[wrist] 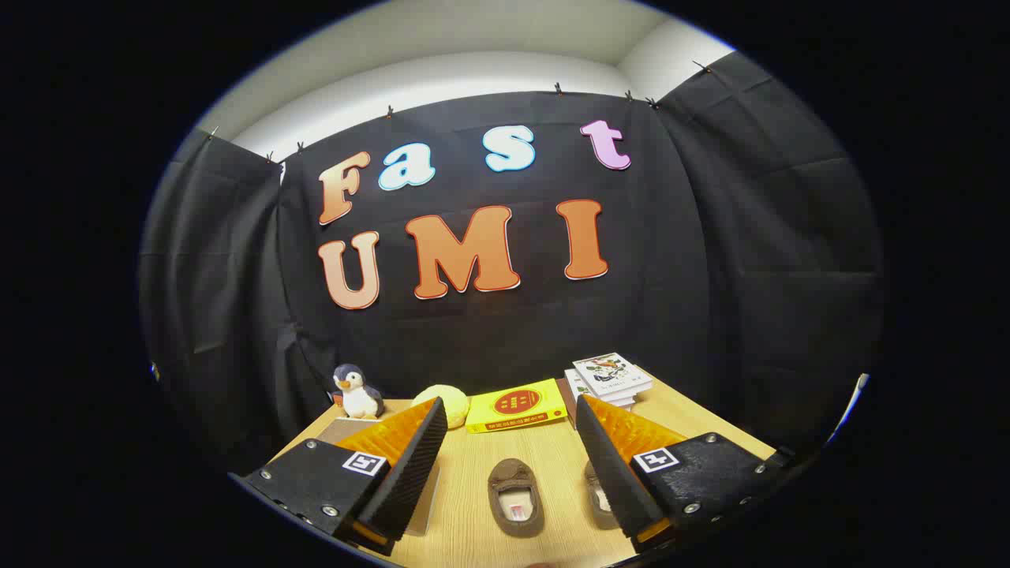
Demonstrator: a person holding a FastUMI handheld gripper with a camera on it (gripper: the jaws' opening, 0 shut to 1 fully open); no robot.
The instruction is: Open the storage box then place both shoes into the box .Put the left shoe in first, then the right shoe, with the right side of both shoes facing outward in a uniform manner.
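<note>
My gripper hangs open above the wooden table, its two fingers spread wide with nothing between them. A small brown slipper-style shoe lies on the table below the gap between the fingers, toe pointing away from me. A second brown shoe lies beside it, partly hidden behind the right finger. A pale flat thing lies under the left finger, mostly hidden; I cannot tell whether it is the storage box.
Along the back of the table stand a plush penguin, a pale yellow round object, a yellow book and a stack of white books. Black cloth walls close the booth behind and on both sides.
</note>
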